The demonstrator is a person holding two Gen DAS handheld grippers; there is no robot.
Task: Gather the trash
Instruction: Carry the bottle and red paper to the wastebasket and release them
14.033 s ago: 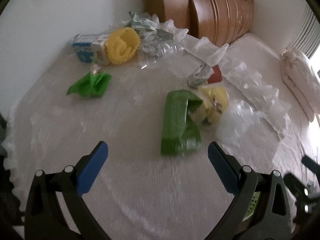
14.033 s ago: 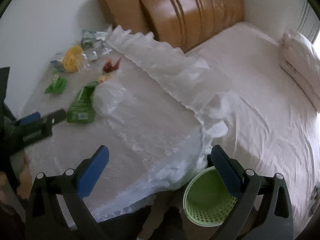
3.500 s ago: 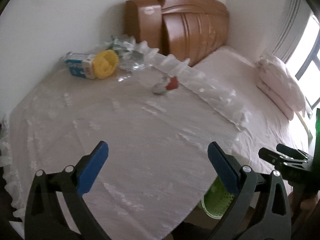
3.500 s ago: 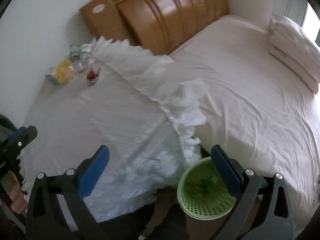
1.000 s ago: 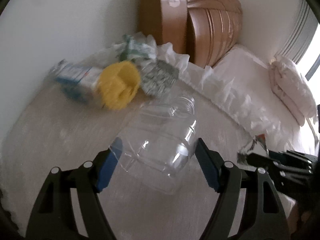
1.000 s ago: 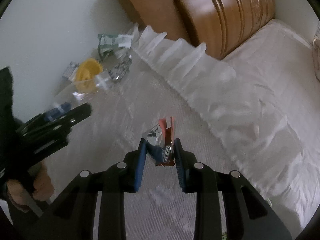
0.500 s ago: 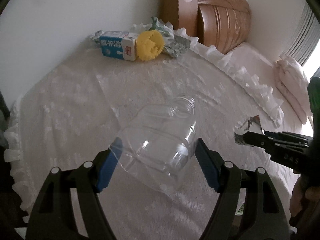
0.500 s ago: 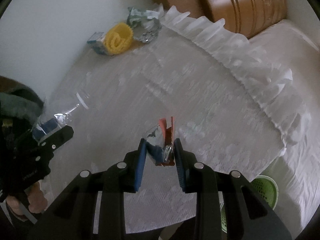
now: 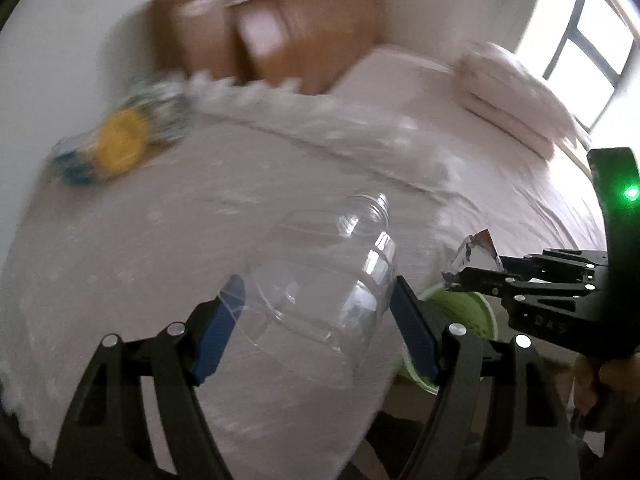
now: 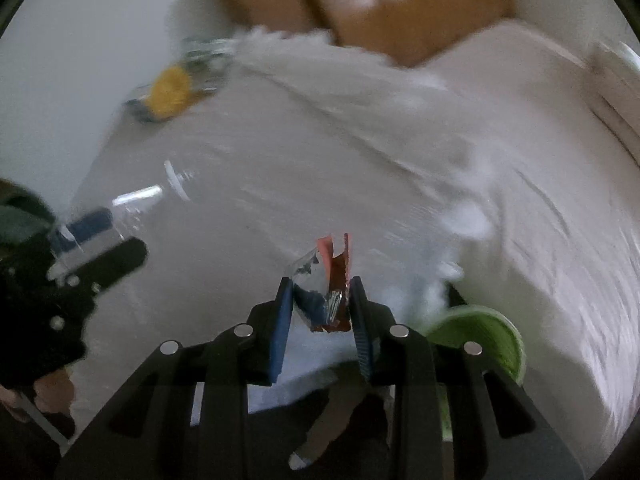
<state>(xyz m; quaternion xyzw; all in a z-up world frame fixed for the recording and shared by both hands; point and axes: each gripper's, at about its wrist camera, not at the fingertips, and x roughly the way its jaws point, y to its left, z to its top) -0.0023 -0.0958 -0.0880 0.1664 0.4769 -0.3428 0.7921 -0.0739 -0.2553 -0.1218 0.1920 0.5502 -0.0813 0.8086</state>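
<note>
My left gripper (image 9: 312, 304) is shut on a clear plastic jar (image 9: 324, 272), held in the air over the lace-covered table, mouth pointing away. My right gripper (image 10: 320, 304) is shut on a crumpled red and silver wrapper (image 10: 328, 280). In the left wrist view that wrapper (image 9: 476, 248) sits at the tips of the right gripper (image 9: 460, 276), just above the green basket (image 9: 464, 312). In the right wrist view the green basket (image 10: 480, 336) is low and right of the wrapper, beside the table edge. The jar also shows at the left (image 10: 132, 200).
A yellow item (image 9: 122, 144) with a blue and white carton (image 9: 72, 164) and crumpled wrappers (image 9: 160, 100) lies at the table's far side by the wall. A brown wooden headboard (image 9: 280, 40) and a bed (image 9: 500, 152) with pillows (image 9: 516, 96) stand to the right.
Both grippers have swung to the right towards the green basket, still holding the jar and the wrapper. The view is motion-blurred and the basket has come into the left view.
</note>
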